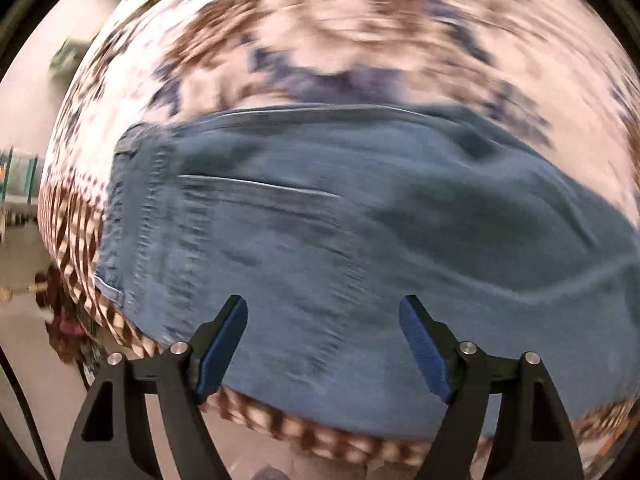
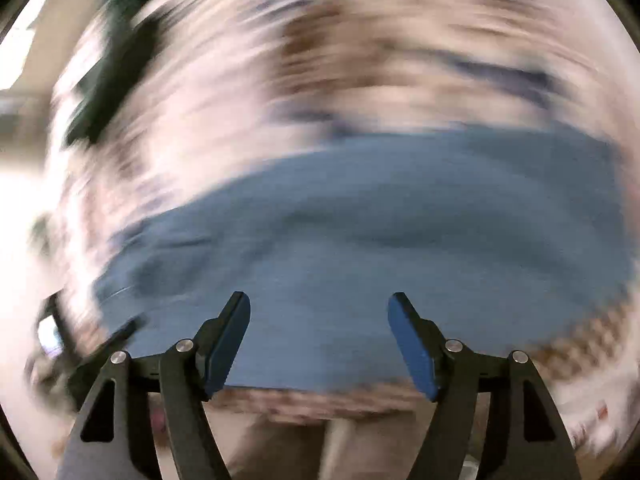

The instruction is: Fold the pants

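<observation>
A worktop (image 1: 360, 48) draped in a cloth patterned white, brown and blue carried the blue denim pants (image 1: 320, 216), which lay flat near its front edge, long axis running left to right across both views, waistband end at the left in the left wrist view. Above the pants, the left hand-held gripper (image 1: 323, 344) stood with its jaws apart and empty. The right hand-held gripper (image 2: 319, 340) likewise hung above the pants, jaws apart, nothing between them.
</observation>
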Motion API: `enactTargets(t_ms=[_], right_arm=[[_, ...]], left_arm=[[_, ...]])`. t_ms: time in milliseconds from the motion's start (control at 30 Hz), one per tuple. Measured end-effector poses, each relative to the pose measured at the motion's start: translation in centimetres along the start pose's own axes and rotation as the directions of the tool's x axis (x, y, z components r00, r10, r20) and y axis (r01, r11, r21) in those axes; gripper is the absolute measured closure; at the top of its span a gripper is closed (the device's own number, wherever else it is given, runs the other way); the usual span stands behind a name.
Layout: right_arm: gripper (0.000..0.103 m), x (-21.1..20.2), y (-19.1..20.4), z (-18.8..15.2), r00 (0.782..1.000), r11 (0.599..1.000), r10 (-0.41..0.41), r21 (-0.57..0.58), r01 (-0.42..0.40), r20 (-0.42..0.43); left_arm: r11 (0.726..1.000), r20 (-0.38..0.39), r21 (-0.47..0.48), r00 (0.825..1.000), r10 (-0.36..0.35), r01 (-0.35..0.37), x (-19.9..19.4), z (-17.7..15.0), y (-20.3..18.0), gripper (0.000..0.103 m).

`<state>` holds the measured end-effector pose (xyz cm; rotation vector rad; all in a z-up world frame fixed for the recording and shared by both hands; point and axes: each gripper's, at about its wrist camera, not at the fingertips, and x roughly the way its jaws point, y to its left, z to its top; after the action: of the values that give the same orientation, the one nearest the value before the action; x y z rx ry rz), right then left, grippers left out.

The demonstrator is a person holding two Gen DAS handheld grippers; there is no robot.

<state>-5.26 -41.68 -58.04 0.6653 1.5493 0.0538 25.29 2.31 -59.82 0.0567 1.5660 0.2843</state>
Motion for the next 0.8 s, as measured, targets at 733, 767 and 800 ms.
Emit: enactTargets(t_ms=[733, 767, 800], right_arm=[[0.092, 19.4, 24.9, 5.4, 0.747, 0.857, -0.129, -0.453, -0.247, -0.652], [0.088, 19.6, 24.8, 5.8, 0.750, 0.864, -0.123, -0.442, -0.241, -0.650], [0.085, 20.1, 24.6, 6.9, 0.761, 0.880, -0.106, -0.416, -0.228, -0.640]], left_arm=[[0.988, -0.117, -0.128, 0.988, -0.098, 0.083, 7.8, 3.9, 10.3, 0.024], [0.988, -0.118, -0.126, 0.988, -0.100, 0.085, 8.0, 3.8, 10.4, 0.024], [0.989, -0.119, -0.123, 0.988, -0.101, 0.087, 8.1, 3.8, 10.5, 0.023]])
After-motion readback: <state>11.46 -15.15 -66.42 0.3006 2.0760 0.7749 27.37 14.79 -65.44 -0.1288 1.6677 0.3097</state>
